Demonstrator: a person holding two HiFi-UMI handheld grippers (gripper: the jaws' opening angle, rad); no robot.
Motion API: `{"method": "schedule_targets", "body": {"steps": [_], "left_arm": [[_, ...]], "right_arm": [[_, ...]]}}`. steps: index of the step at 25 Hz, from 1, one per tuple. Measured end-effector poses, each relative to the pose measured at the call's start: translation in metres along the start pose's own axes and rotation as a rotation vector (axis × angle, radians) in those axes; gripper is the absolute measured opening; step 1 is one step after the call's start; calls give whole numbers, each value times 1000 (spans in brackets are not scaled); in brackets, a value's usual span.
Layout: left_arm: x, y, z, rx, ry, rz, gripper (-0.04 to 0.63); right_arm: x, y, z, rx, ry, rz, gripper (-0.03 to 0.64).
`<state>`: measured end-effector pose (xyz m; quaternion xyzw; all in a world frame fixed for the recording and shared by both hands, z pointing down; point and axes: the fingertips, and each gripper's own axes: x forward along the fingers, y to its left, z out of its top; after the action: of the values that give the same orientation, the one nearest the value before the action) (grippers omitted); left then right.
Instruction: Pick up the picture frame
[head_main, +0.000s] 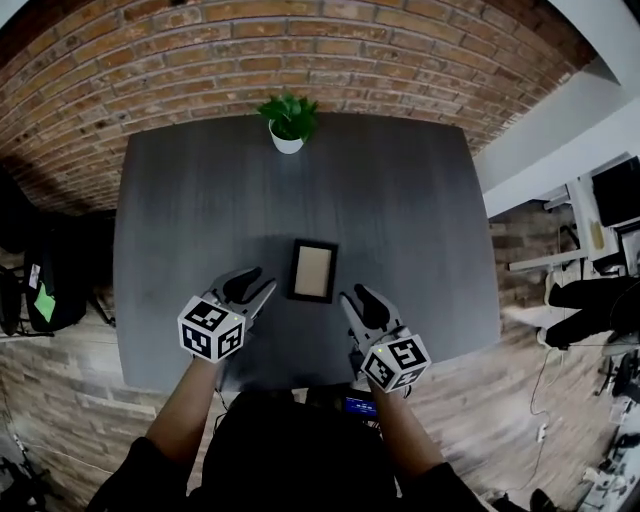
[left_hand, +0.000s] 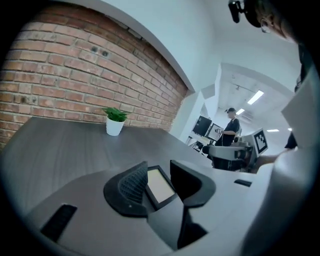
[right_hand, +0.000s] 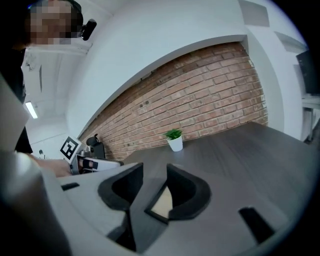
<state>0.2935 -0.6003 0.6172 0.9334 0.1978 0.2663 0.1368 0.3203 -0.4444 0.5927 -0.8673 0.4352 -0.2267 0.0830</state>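
The picture frame (head_main: 313, 270), black with a tan insert, lies flat on the dark grey table (head_main: 400, 210), near its front edge. My left gripper (head_main: 258, 287) is open just left of the frame, its tips close to the frame's left side. My right gripper (head_main: 352, 302) is open by the frame's lower right corner. In the left gripper view the frame (left_hand: 160, 186) shows through the gap of the open left gripper (left_hand: 158, 170). In the right gripper view one corner of the frame (right_hand: 162, 205) lies between the jaws of the open right gripper (right_hand: 154, 172). Neither holds anything.
A small potted plant (head_main: 288, 122) in a white pot stands at the table's far edge, against a brick wall (head_main: 300, 50). A black bag (head_main: 45, 285) sits on the floor at left; desks (head_main: 590, 230) stand at right. A person (left_hand: 231, 122) stands far back.
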Motion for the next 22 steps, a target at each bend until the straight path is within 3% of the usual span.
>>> {"method": "schedule_targets", "body": {"steps": [4, 14, 22], "left_arm": [[20, 7, -19, -23, 93, -23, 135], [80, 24, -68, -147, 253, -28, 146], [105, 38, -95, -255, 362, -2, 147]], "right_arm": [[16, -16, -19, 53, 78, -45, 152], [60, -64, -82, 238, 270, -42, 152], [84, -75, -115, 270, 365, -51, 152]]}}
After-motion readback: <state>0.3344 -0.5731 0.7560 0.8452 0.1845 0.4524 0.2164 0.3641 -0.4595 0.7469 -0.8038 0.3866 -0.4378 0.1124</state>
